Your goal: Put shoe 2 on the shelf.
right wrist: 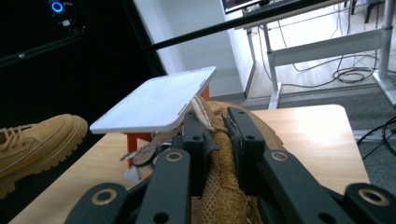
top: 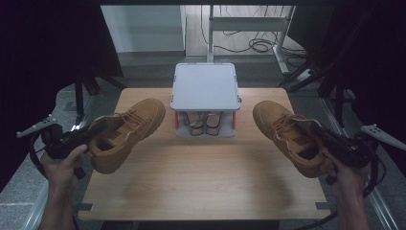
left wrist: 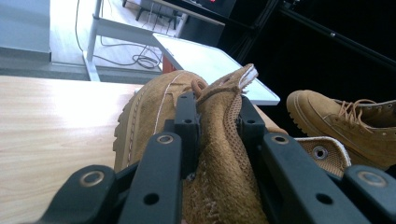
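Both boots, the left boot (top: 127, 132) and the right boot (top: 289, 136), are tan suede with pale stitching and tan laces; each lining is a brown mesh weave with a cream edge. The left hand-held gripper (top: 98, 128) and the right hand-held gripper (top: 320, 132) are matte black with dull metal rivets. The bench (top: 201, 182) is light wood grain. The rack (top: 206, 88) has a pale grey top and orange-red posts.

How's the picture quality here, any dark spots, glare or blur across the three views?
High view: dim, black at both sides, bright floor behind the white rack. Left gripper view: glare on the table, near jaws soft. Right gripper view: dark upper left, left boot slightly blurred.
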{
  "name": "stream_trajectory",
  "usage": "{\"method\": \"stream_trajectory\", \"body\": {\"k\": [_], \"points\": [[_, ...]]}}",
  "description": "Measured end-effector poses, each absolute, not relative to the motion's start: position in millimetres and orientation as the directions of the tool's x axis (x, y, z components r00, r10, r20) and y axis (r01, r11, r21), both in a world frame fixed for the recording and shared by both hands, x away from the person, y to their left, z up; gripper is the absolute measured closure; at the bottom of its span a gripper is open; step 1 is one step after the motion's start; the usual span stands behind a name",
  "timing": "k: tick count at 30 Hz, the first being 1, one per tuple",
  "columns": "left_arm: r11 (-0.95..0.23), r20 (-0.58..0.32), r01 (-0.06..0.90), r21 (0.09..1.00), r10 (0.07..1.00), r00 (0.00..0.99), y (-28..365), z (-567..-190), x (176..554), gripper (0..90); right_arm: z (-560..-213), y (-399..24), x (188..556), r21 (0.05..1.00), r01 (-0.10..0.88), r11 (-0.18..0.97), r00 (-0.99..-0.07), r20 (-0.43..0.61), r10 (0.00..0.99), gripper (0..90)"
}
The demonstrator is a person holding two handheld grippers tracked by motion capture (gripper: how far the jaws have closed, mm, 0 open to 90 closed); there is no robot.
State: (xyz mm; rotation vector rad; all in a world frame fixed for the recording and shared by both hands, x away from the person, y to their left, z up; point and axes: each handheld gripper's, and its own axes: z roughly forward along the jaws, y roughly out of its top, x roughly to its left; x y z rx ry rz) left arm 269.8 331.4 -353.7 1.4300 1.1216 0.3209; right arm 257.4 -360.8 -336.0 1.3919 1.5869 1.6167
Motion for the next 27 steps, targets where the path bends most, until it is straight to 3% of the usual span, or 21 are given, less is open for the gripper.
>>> {"method": "stream_trajectory", "body": {"k": [27], "points": [[0.190,-0.376,0.367,0.911,0.745,0.550,293,-283,322,75.8,-278,-331,298,0.940,0.239,-0.242,-0.372,0.319,0.872,78.8]]}}
